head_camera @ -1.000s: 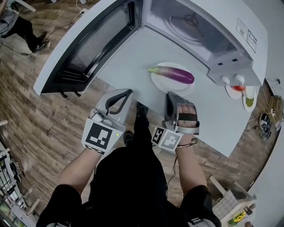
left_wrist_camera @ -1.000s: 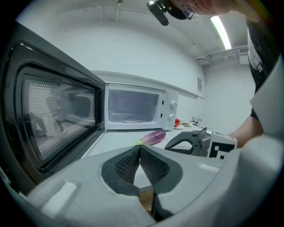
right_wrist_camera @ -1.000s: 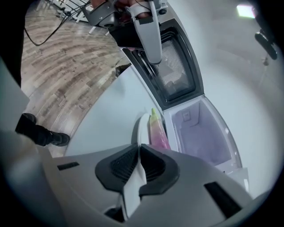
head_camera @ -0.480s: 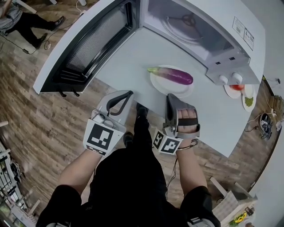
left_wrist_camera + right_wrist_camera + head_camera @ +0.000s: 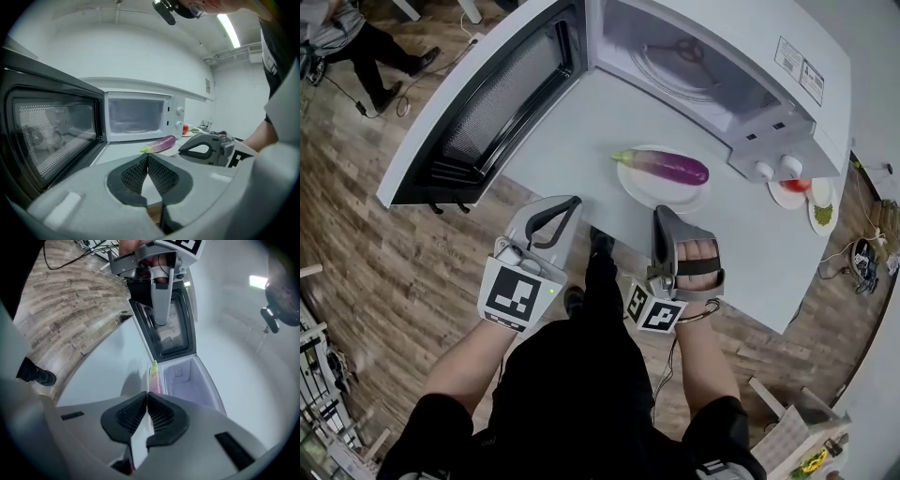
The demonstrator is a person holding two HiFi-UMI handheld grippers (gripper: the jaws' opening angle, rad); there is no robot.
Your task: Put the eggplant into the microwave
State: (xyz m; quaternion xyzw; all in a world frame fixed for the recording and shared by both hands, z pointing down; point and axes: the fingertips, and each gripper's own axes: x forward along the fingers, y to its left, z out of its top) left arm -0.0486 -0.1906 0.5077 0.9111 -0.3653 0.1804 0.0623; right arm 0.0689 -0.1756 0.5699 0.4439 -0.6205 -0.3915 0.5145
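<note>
The microwave (image 5: 792,112) stands on the pale counter (image 5: 567,141) with its door (image 5: 478,103) swung wide open to the left, showing the glass turntable (image 5: 675,58) inside. The eggplant (image 5: 666,168) lies on its side on a white plate (image 5: 639,190) on the counter, just in front of the open cavity, with its green stem end pointing left toward the door.

Both grippers hover at the near edge of the counter, apart from the plate. The left gripper (image 5: 572,201) is near the front edge, below the door, and its own view shows its jaws pressed together with nothing between them. The right gripper (image 5: 659,212) sits just short of the plate, in line with the eggplant. Its jaws are together and empty too.

At the right end of the counter, beside the microwave, are two small plates, one with something red (image 5: 798,186) and one with something green (image 5: 823,215). A person (image 5: 352,42) stands on the wooden floor (image 5: 384,272) at the upper left.
</note>
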